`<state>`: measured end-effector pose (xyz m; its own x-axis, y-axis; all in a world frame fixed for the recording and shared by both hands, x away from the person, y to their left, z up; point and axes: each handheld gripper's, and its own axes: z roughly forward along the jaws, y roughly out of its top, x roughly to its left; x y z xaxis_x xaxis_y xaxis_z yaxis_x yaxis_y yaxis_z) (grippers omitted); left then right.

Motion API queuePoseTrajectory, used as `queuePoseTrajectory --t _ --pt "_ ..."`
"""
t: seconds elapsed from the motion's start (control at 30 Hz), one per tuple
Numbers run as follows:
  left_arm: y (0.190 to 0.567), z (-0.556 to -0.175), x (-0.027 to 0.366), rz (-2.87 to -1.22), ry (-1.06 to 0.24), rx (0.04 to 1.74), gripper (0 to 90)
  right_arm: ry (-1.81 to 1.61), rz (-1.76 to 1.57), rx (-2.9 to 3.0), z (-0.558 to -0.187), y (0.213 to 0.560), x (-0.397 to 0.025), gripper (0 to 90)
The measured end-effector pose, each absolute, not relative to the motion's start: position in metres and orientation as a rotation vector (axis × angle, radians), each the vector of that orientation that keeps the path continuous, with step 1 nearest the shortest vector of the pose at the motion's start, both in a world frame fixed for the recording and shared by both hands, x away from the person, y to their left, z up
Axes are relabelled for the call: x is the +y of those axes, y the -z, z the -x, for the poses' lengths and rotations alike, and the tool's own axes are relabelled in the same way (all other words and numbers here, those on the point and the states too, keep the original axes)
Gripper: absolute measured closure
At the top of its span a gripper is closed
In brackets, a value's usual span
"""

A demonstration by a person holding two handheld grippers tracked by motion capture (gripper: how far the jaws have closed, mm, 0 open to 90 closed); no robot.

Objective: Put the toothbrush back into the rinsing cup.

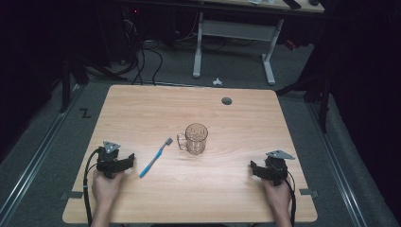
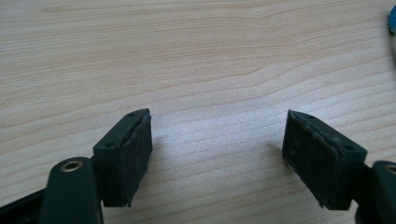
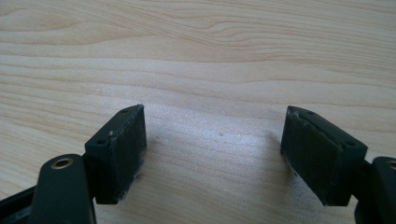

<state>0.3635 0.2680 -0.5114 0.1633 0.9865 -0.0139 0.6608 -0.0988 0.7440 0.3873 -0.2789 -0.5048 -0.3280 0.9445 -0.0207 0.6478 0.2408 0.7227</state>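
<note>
A clear glass mug point(image 1: 194, 138) stands upright near the middle of the wooden table point(image 1: 142, 104), handle to its left. A blue toothbrush point(image 1: 155, 158) lies just left of it, bristle end toward the mug. My left gripper point(image 1: 126, 160) rests on the table left of the toothbrush, held by a hand. In the left gripper view it point(image 2: 217, 149) stands open over bare wood, and a blue tip of the toothbrush point(image 2: 392, 21) shows at the right edge. My right gripper point(image 1: 255, 169) rests near the table's right front; in its own view it point(image 3: 212, 144) is open, nothing between the jaws.
A round grey cable hole point(image 1: 227, 100) sits in the table's far right part. Beyond the table stands a white desk frame point(image 1: 234, 33) with cables on the floor. Dark stands flank both sides of the table.
</note>
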Motion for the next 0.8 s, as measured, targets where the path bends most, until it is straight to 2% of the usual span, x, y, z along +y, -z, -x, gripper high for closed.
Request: queuePoseTrajectory --t 0.23,0.8 --pt "0.5119 -0.3663 0.2661 -1.859 -0.651 1.541 15.4 -0.864 -1.453 2.063 -0.3868 0.5047 -0.2787 22.5" --pt "0.5101 -0.3703 0.2724 -1.905 -0.626 1.509 15.4 -0.871 -1.434 2.081 -0.3849 0.5048 -0.2778 22.4"
